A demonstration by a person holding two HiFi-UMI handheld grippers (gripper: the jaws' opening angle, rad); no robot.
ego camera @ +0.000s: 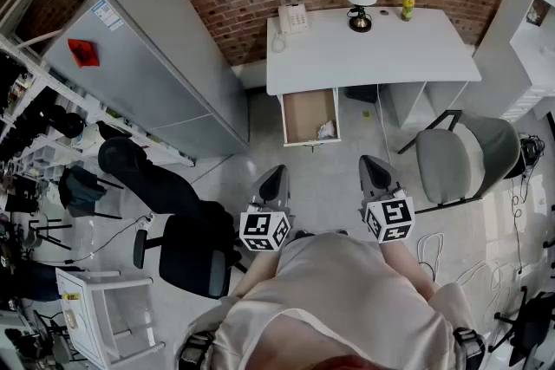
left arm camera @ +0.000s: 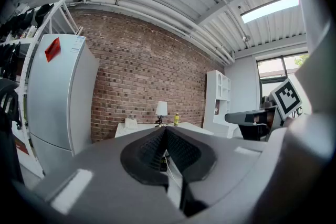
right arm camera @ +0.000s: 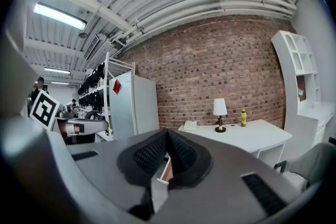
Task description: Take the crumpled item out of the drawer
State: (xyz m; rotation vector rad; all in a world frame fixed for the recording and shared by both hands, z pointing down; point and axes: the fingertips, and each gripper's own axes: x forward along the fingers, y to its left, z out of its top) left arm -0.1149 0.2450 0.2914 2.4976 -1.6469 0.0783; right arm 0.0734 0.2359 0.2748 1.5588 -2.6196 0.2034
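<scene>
In the head view, the drawer [ego camera: 303, 113] stands pulled out under the left part of the white desk [ego camera: 373, 56], on the far side of the room. The crumpled item [ego camera: 326, 131] lies in its near right corner, against the drawer wall. It seems to be pale paper or thin plastic, but it is too small here to be sure. The left gripper [ego camera: 276, 176] and the right gripper [ego camera: 373, 162] are near the person, well apart from the drawer.

In the left gripper view, the jaws are closed together with nothing between them.

In the right gripper view, the jaws also meet at the tips, empty.

The item is probably very light and soft and will give under the pads. A gentle pinch from above on a raised fold should hold it, away from the corner walls.
</scene>
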